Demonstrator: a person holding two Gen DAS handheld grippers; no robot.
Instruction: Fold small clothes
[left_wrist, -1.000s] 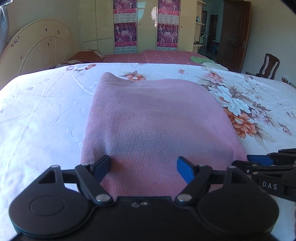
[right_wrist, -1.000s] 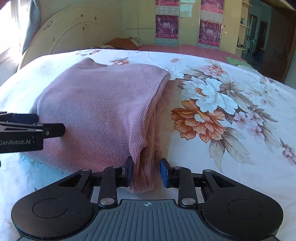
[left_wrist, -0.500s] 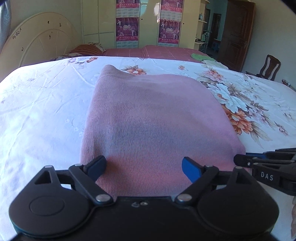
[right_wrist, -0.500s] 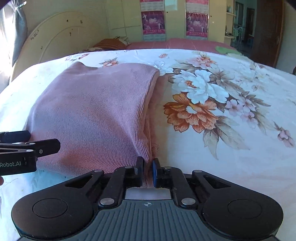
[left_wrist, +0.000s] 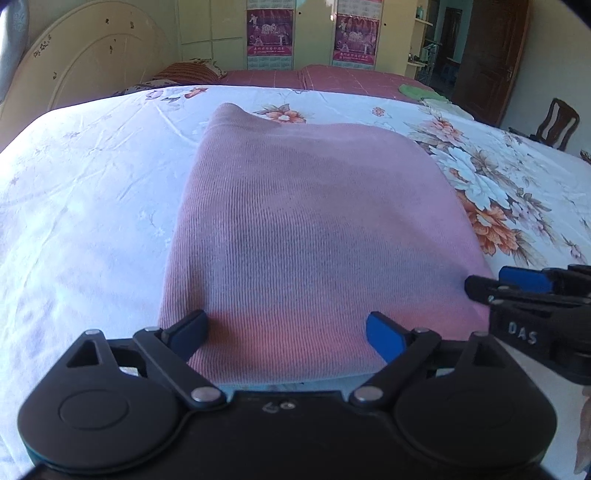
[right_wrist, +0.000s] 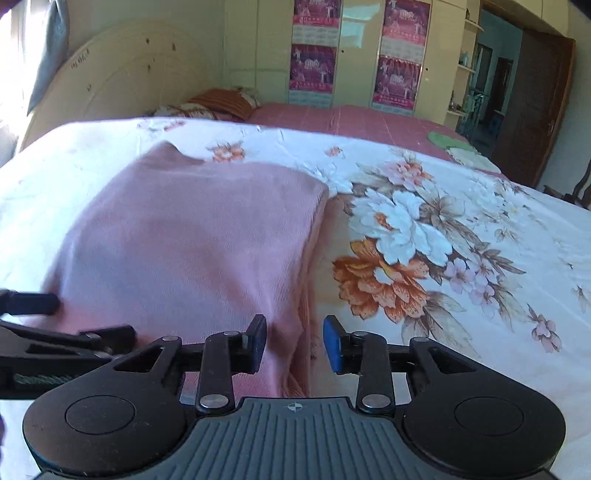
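Observation:
A pink knitted garment (left_wrist: 317, 229) lies folded in a rough rectangle on the flowered bedsheet (left_wrist: 85, 206). My left gripper (left_wrist: 286, 332) is open, its jaws wide apart over the garment's near edge. My right gripper (right_wrist: 294, 343) is open over the garment's near right corner (right_wrist: 288, 354), with the folded right edge between its jaws. Each gripper shows at the edge of the other's view: the right one in the left wrist view (left_wrist: 532, 295), the left one in the right wrist view (right_wrist: 55, 332).
The bed runs far to the left, right and back. A cream headboard (left_wrist: 85, 62) stands at the back left with a striped pillow (left_wrist: 188, 72). A red mat with a green cloth (right_wrist: 443, 139) lies beyond. A wooden chair (left_wrist: 557, 123) and dark door (left_wrist: 491, 55) are at the right.
My right gripper, shut on the garment's right edge half a second ago, has opened again and lifted slightly. My left gripper stayed open and has barely moved.

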